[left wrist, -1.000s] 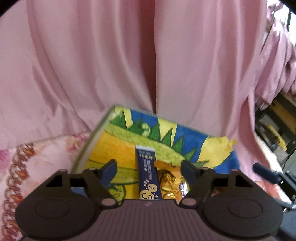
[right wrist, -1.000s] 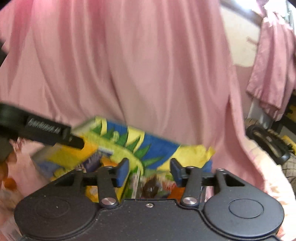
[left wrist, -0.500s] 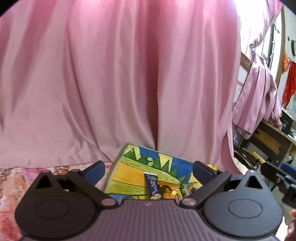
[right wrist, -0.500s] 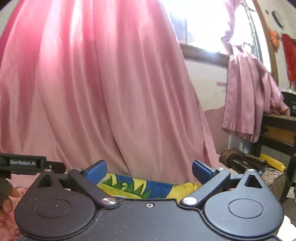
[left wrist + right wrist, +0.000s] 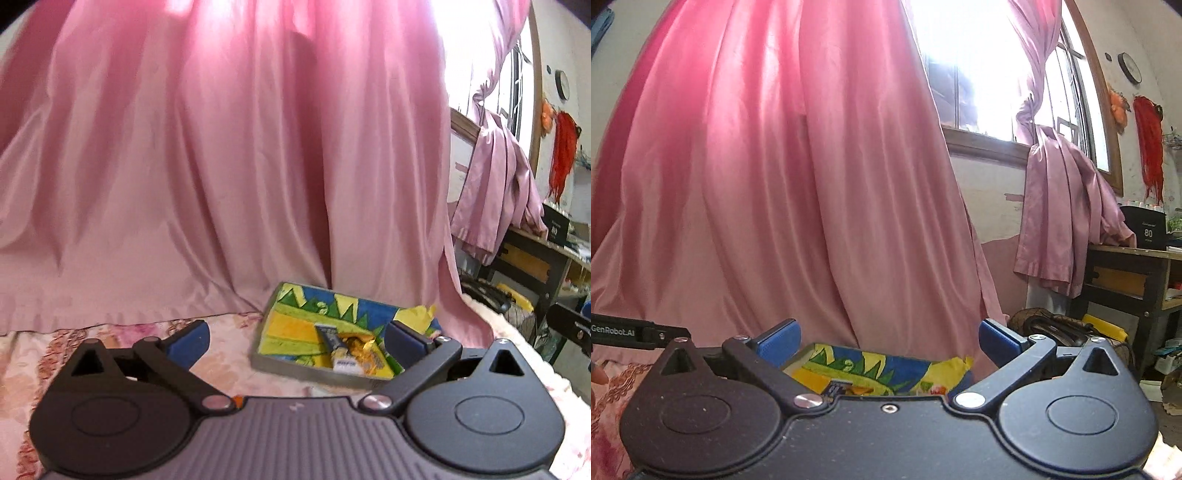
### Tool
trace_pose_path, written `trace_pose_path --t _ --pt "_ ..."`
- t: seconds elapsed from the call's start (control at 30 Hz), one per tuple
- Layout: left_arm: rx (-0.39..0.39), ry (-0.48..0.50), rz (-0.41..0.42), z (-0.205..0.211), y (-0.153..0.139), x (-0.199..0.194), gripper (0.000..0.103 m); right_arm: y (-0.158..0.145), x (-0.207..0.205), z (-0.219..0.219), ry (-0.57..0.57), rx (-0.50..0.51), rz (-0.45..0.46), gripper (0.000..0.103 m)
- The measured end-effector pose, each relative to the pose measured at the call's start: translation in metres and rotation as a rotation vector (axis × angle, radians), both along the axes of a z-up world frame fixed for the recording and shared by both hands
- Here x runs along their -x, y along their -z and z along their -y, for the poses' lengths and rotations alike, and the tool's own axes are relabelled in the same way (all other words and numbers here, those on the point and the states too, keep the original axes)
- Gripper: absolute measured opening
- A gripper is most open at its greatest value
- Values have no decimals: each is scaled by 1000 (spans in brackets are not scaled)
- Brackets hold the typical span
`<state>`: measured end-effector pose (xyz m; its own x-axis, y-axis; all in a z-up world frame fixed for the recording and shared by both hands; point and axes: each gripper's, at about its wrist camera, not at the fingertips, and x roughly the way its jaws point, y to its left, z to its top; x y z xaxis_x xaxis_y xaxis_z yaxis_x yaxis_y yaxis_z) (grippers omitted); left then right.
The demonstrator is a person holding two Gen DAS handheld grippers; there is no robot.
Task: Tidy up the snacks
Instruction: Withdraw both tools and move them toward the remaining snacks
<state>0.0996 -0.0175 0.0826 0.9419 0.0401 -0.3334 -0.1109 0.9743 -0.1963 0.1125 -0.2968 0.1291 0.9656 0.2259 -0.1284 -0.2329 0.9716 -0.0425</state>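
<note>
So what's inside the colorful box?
The colorful box holds a dark blue packet, a crinkly gold wrapper and a small white pack. Anything underneath them is hidden.

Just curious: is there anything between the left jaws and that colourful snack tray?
Nothing but bare flowery bedspread separates the open left gripper from the tray, as the left wrist view shows.

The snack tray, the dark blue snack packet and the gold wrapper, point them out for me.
snack tray (image 5: 280,363): left wrist view, on its grey front wall.
dark blue snack packet (image 5: 330,336): left wrist view, mid-body.
gold wrapper (image 5: 364,347): left wrist view, crinkled middle.
</note>
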Motion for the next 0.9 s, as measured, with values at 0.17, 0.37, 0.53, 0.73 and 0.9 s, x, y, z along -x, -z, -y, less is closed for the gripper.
trace_pose_path --t 0.17,0.37,0.53,0.73,0.9 --pt "-4 -1 -26 -6 10 25 103 11 30 -3 1 8 -19 102" --pt "52 -7 -60 -18 24 41 103 24 58 -13 -7 39 -40 102" --pt "51 -16 -84 -24 37 50 103 38 70 -22 -22 57 -81 102" --pt "44 -23 -127 -28 55 58 103 58 77 -30 -42 84 -138 102" --pt "56 -32 -171 -29 69 62 103 73 80 -32 -46 89 -181 102"
